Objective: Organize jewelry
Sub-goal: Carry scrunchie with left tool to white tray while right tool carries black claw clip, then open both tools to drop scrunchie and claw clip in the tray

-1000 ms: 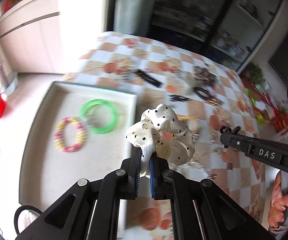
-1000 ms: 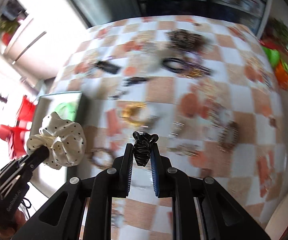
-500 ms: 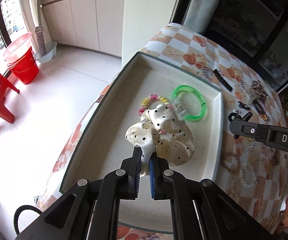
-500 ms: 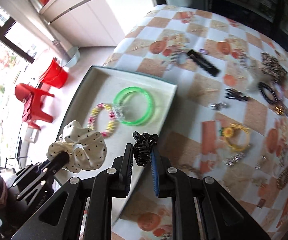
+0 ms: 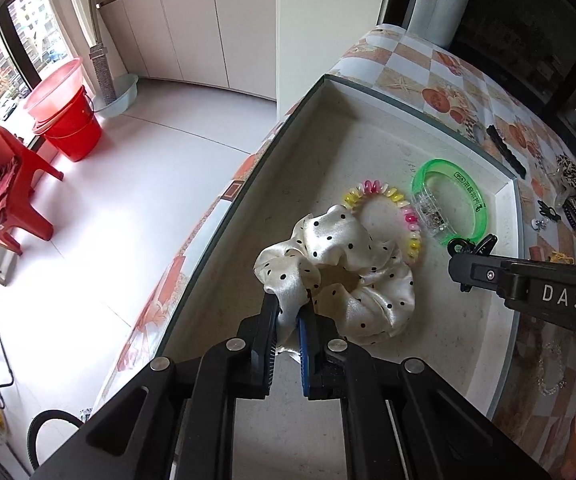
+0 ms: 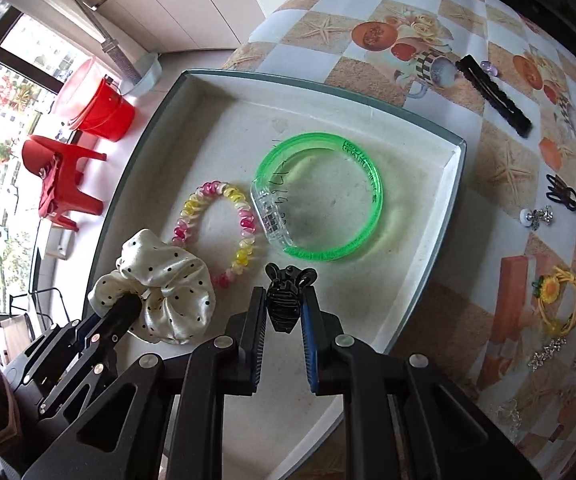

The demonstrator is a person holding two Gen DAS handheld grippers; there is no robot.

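My left gripper (image 5: 288, 308) is shut on a cream polka-dot scrunchie (image 5: 344, 276), held low over the white tray (image 5: 368, 92). The scrunchie also shows in the right wrist view (image 6: 168, 280). My right gripper (image 6: 284, 304) is shut on a black claw clip (image 6: 286, 300) above the tray (image 6: 328, 92), just right of the scrunchie. In the tray lie a green bangle (image 6: 320, 200) and a pink-yellow spiral bracelet (image 6: 216, 232); both show in the left wrist view, the bangle (image 5: 452, 200) and the bracelet (image 5: 388, 208).
On the checkered tablecloth (image 6: 508, 152) right of the tray lie a black barrette (image 6: 492, 94), a small black clip (image 6: 564, 194), a yellow flower tie (image 6: 556, 296) and several other pieces. Red bucket (image 5: 68, 116) and red chair (image 5: 12, 188) stand on the floor left.
Both grippers have swung left from over the table to above the tray and come lower, still holding the scrunchie and the claw clip.
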